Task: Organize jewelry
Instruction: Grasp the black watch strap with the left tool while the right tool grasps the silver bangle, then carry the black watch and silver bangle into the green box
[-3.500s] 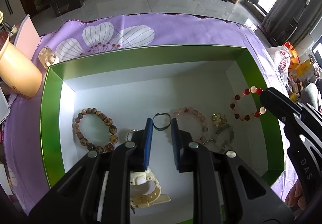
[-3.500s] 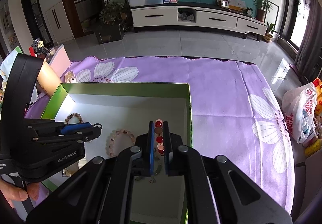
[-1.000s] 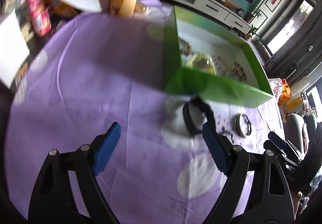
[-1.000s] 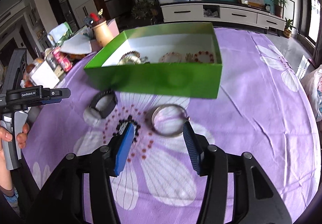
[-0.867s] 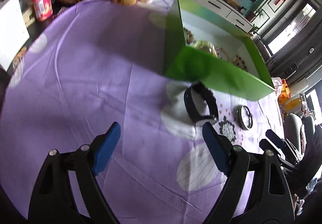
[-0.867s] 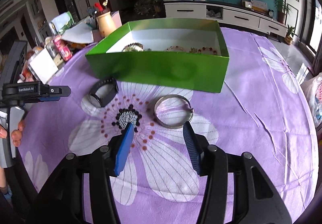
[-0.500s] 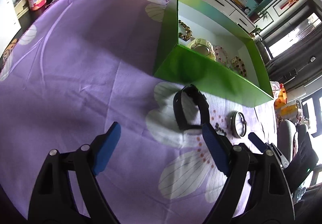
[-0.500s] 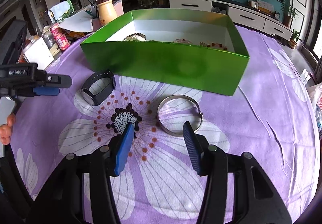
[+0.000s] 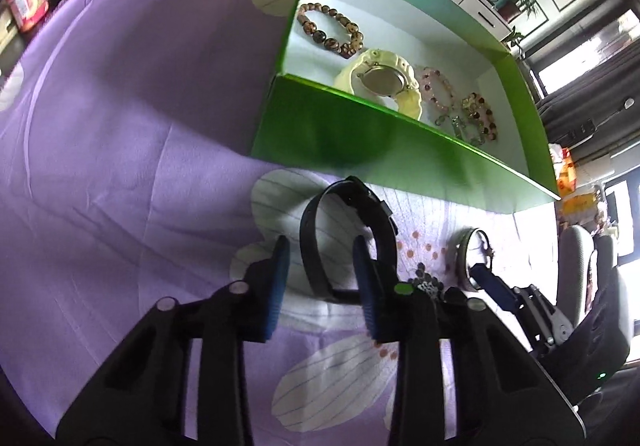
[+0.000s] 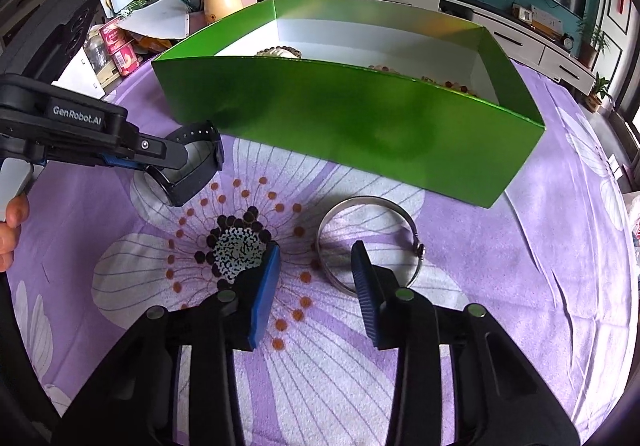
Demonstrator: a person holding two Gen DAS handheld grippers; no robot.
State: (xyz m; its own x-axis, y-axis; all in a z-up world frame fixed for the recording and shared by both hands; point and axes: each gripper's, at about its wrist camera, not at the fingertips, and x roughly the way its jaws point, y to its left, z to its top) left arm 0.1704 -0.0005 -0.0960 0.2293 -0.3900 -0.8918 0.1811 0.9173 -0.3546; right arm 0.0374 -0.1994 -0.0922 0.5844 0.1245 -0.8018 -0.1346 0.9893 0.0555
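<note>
1. Since half a second ago both tongs have dropped closer to the purple flower-print cloth on the worktop [image 10: 540,246], and both pairs of jaws have just been closing.
2. Green open cardboard box with white floor [image 10: 360,117]: sits on the cloth, already holding bead bracelets and a cream watch. Light, thin-walled; a push would likely shift it.
3. Black rubber-strap wristwatch [image 9: 348,242]: lies on the cloth just before the box wall. Left tongs [image 9: 322,278] straddle one side of the strap loop, pads not yet pressing. Strap probably soft and springy; pinching the band flat should hold better than the case.
4. Thin silver metal bangle [image 10: 368,242]: lies flat nearby. Right tongs [image 10: 314,278] are parted, its near rim between the pads, untouched. Probably stiff, light, slippery; grip across the rim.
</note>
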